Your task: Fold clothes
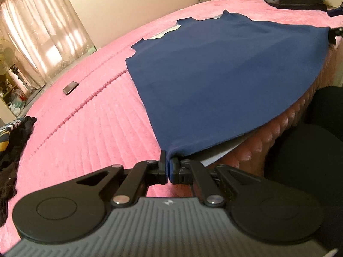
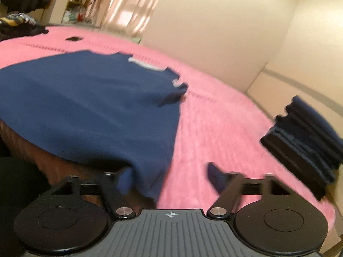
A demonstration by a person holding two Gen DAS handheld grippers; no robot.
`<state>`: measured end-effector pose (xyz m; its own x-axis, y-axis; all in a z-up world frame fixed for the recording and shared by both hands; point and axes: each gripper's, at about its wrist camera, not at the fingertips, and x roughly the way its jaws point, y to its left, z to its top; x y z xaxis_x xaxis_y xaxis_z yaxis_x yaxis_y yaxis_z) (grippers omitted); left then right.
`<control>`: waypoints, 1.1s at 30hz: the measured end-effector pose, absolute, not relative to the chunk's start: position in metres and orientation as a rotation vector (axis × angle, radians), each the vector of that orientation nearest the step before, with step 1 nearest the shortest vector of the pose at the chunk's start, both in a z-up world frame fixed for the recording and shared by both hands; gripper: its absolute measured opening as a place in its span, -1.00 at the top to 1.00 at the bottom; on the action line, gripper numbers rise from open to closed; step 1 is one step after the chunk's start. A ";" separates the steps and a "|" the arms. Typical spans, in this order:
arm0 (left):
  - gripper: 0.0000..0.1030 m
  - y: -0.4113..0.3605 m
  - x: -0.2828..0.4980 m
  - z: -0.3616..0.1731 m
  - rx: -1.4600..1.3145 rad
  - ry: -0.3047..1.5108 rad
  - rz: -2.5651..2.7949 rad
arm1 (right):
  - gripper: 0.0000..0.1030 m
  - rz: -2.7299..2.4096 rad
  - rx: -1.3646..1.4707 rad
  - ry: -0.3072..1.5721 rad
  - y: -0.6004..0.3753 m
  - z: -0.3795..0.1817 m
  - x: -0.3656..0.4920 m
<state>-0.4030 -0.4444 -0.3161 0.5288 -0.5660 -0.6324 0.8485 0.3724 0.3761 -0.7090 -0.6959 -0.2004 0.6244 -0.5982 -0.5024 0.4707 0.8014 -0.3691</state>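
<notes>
A navy blue T-shirt (image 1: 214, 81) lies spread flat on a pink bedspread (image 1: 85, 128), its hem running along the near edge of the bed and hanging slightly over the quilted side. The left wrist view shows what the right one blurs: the left gripper (image 1: 168, 169) pinched tight on one bottom corner of the shirt, its fingers all but meeting with the blue cloth drawn up between them, and, far across the hem, a dark glimpse of the right gripper (image 1: 334, 35) at the opposite corner. The right wrist view alone shows the right gripper (image 2: 169, 180) spread wide, with the shirt's corner draped against its left finger (image 2: 124, 180) and the other finger standing clear over the bedspread; motion blur makes it impossible to say whether cloth is actually touched. That view also shows the grey-trimmed neckline at the shirt's far end. Both grippers sit low at the bed's edge, pointing across the mattress. A stack of folded dark clothes (image 2: 308, 137) waits to the right, an unfolded heap (image 1: 10, 150) lies at the left, and a small dark object (image 1: 70, 87) rests beyond the shirt near a curtained window (image 1: 38, 34).
</notes>
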 end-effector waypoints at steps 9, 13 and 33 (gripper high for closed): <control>0.96 -0.438 -0.402 -0.313 0.772 0.422 -0.968 | 0.21 -0.730 -0.104 0.697 -0.716 -0.188 -0.726; 0.96 -0.435 -0.406 -0.312 0.814 0.422 -0.996 | 0.19 -0.778 0.032 0.698 -0.734 -0.181 -0.730; 0.89 -0.408 -0.359 -0.263 0.684 0.493 -1.020 | -0.17 -0.471 0.158 0.547 -0.769 -0.092 -0.678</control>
